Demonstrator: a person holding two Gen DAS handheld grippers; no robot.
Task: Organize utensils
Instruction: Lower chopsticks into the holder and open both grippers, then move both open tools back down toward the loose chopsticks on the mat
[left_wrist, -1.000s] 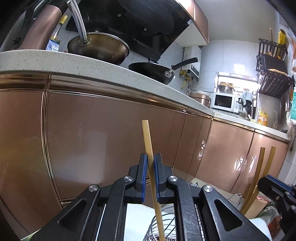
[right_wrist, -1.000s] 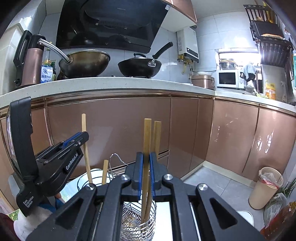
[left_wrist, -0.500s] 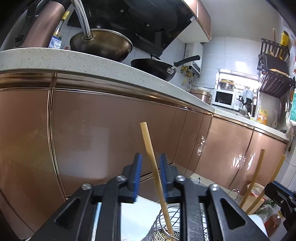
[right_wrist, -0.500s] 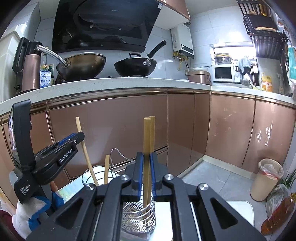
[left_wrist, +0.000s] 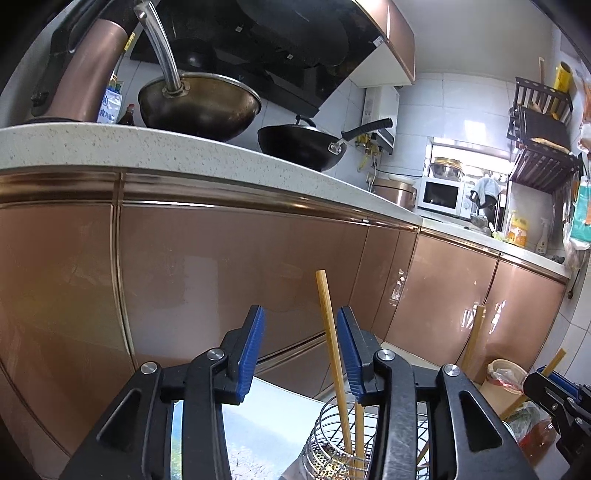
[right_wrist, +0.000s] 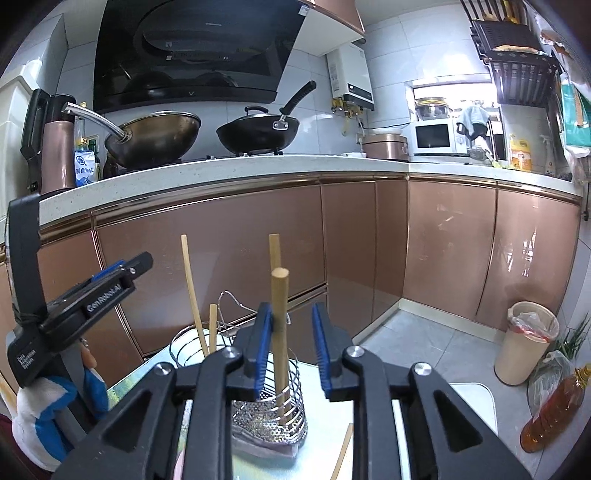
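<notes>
Below both cameras, on the tabletop (right_wrist: 325, 417), stands a wire utensil holder (right_wrist: 271, 413) with chopsticks standing in it. Left hand-held gripper (left_wrist: 300, 350): jaws wide apart, one bamboo chopstick (left_wrist: 330, 343) rising between them, just beside the right pad, not clamped, its lower end down in the holder next to a shorter stick. Right hand-held gripper (right_wrist: 289, 347): jaws also spread, a thicker chopstick (right_wrist: 279, 325) leaning against the left pad but free, foot inside the holder basket; a second stick stands right behind it. Judged progress: at least four sticks already upright in the holder, so most of the sorting looks done. Left over: one loose chopstick (right_wrist: 341, 454) lying flat on the tabletop near the holder's base, untouched. Whether more utensils lie outside the views I cannot tell.
</notes>
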